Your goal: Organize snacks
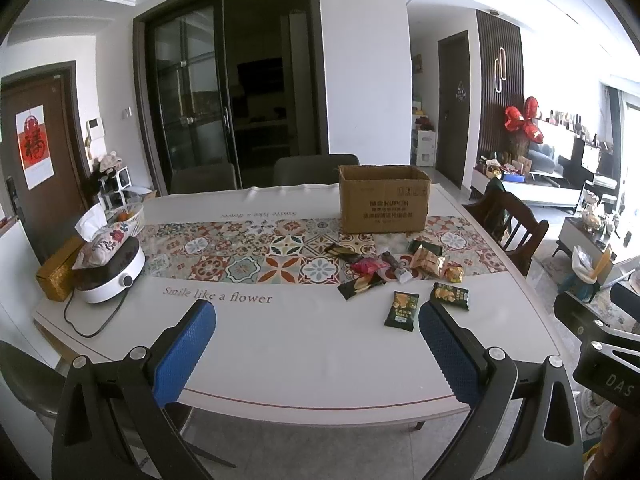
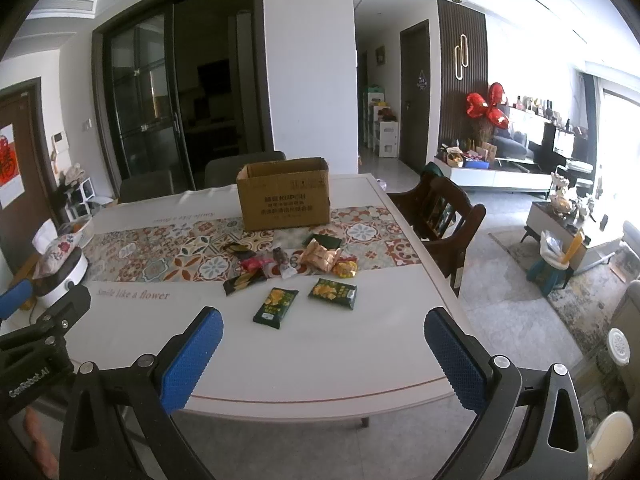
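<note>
- The left gripper (image 1: 316,332) hangs over the near edge of the white table (image 1: 280,340). Its blue jaws are spread wide and hold nothing.
- The right gripper (image 2: 322,340) hangs over the near edge too, closer to the near right corner. Its blue jaws are also spread wide and hold nothing.
- An open cardboard box (image 2: 283,194) stands toward the far edge of the table, on the flowery tile strip (image 1: 240,252).
- A pile of snack packets (image 2: 296,258) lies on the strip, just in front of the box.
- Two dark green chip bags (image 2: 276,307) (image 2: 333,293) lie flat on the white part, nearer the grippers, a little apart from the pile.
- By the left edge sits a white round cooker (image 1: 110,270) with a flowery tissue pouch (image 1: 102,240) on top.
- A gold box (image 1: 58,276) sits just beside the cooker.
- A white basket (image 1: 132,216) sits behind it.
- A dark wooden chair (image 2: 444,216) stands at the right edge.
</note>
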A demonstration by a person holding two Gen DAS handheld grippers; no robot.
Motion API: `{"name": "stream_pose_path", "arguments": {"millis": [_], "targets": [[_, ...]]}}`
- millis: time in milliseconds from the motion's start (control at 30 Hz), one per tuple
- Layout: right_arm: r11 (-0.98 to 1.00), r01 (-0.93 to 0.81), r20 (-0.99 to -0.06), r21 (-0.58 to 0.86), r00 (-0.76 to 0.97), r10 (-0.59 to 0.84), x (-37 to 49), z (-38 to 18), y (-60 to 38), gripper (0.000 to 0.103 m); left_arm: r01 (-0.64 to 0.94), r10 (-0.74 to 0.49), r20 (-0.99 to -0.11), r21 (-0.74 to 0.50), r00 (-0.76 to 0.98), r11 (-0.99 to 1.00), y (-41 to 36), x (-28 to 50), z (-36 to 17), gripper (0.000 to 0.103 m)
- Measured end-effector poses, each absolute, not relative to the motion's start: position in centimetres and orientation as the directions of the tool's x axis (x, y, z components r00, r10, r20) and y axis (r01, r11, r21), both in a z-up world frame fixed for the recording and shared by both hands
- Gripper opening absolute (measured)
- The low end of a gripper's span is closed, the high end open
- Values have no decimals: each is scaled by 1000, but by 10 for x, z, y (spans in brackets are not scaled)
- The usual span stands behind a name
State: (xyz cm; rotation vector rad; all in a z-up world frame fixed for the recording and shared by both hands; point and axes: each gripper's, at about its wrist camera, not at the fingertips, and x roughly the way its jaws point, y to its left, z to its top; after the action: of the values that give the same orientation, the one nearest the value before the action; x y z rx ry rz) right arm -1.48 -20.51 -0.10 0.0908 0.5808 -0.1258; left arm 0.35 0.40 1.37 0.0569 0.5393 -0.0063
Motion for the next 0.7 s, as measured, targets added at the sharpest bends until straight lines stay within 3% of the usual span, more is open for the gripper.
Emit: {"name": "stream_pose_path", "arguments": {"millis": [700], "targets": [[989,138,-533,49,841,-91,-14,1,-212,102,17,12,-496,54,868,998,-1,4,15,103]]}}
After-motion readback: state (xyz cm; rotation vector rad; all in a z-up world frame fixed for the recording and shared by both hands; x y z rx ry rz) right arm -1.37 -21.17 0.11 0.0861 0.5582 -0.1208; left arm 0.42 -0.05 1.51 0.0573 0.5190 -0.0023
